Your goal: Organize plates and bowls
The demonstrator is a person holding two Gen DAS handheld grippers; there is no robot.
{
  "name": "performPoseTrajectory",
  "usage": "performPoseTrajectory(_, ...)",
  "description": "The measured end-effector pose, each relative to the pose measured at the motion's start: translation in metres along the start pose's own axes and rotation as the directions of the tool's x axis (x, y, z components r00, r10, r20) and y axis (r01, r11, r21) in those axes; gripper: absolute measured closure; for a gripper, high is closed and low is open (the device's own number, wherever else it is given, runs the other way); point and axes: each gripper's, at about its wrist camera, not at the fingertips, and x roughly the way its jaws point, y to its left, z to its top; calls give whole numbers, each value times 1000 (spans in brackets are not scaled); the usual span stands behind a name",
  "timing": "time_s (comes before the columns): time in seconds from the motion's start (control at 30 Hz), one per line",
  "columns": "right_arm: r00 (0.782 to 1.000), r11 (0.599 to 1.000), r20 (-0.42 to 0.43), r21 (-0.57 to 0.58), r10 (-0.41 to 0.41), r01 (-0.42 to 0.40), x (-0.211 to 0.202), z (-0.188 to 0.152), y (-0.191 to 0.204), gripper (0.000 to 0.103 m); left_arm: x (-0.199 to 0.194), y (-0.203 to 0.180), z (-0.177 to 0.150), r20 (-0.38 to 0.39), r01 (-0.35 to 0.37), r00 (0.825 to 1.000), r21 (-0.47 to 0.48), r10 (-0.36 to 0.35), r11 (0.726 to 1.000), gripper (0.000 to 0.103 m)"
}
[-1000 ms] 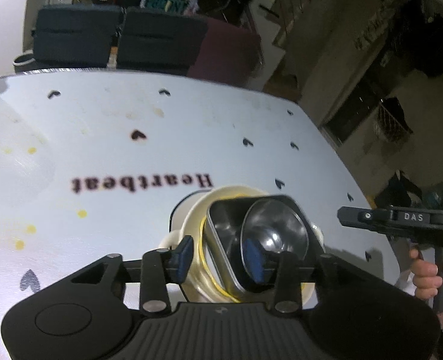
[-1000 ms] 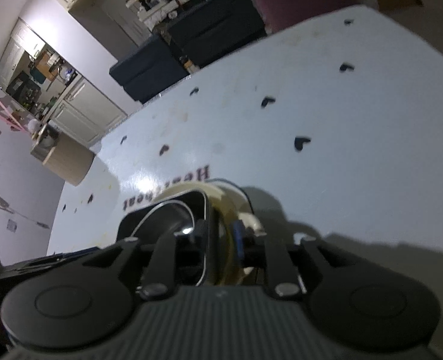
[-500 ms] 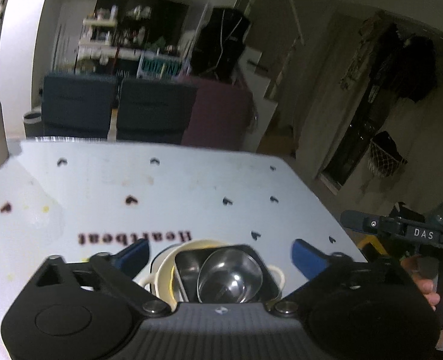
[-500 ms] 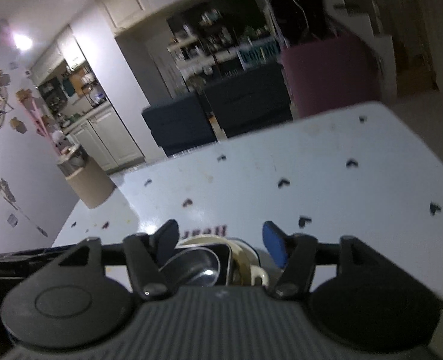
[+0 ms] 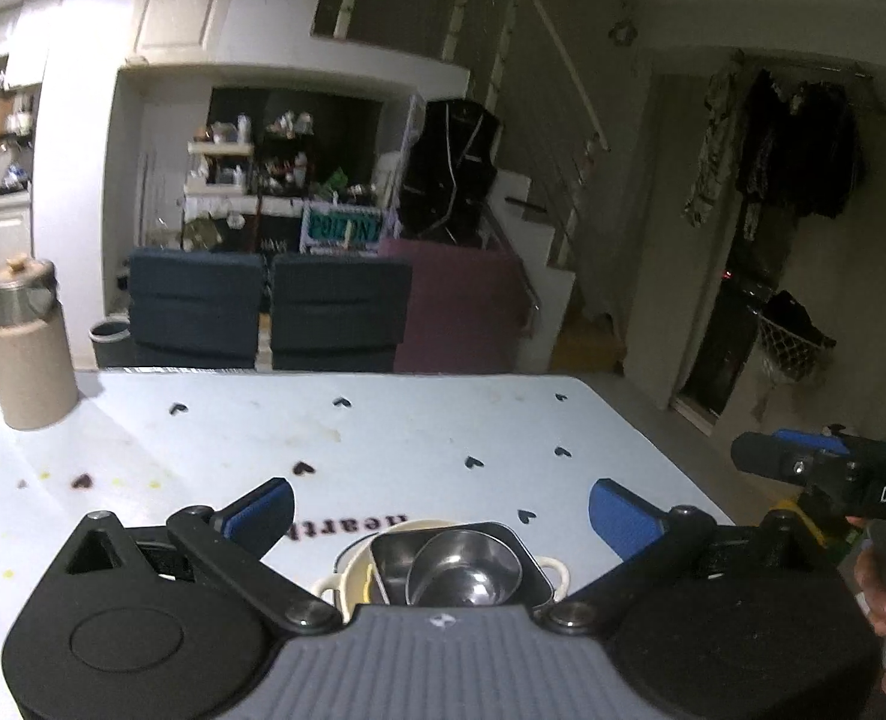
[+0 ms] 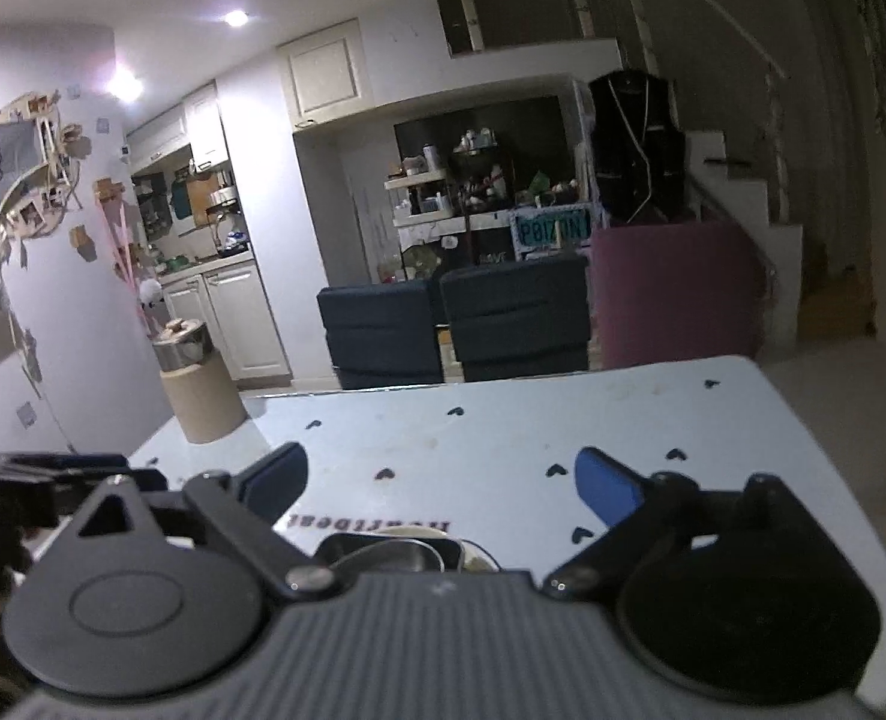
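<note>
A nested stack stands on the white table (image 5: 383, 438): a round steel bowl (image 5: 463, 570) inside a square dark-rimmed steel dish (image 5: 502, 537), inside a cream bowl with handles (image 5: 353, 570). My left gripper (image 5: 440, 510) is open wide and empty, raised above and behind the stack. My right gripper (image 6: 440, 480) is open and empty too, above the same stack (image 6: 401, 552), which its body partly hides. The right gripper also shows at the right edge of the left wrist view (image 5: 826, 474).
A tan canister with a steel lid (image 5: 26, 348) stands at the table's far left corner, also in the right wrist view (image 6: 197, 384). Dark blue chairs (image 5: 269, 312) and a maroon seat stand beyond the far edge. The table's right edge (image 6: 814, 468) is close.
Both grippers have opened, let go of the stacked dishes, and lifted up and back. The stack stays on the table.
</note>
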Motion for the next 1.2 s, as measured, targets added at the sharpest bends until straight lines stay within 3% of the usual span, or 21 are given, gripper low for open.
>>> performPoseTrajectory(0.13, 999, 999, 22, -19, -25, 26, -15, -4, 6, 1, -18, -7, -8, 36, -58, 998, 22, 57, 998, 0)
performPoseTrajectory(0.4, 999, 998, 26, -54, -37, 39, -34, -24, 19, 1, -31, -14, -27, 40, -101, 994, 42, 99, 994, 0)
performPoseTrajectory(0.6, 997, 995, 1, -68, -71, 71, -38, -46, 18, 1, -34, -13, -46, 28, -108, 994, 39, 107, 993, 0)
performPoseTrajectory(1.2, 990, 986, -36, -99, -136, 132, -43, -91, 15, 1, -31, -4, -96, -16, -241, 970, 42, 242, 970, 0)
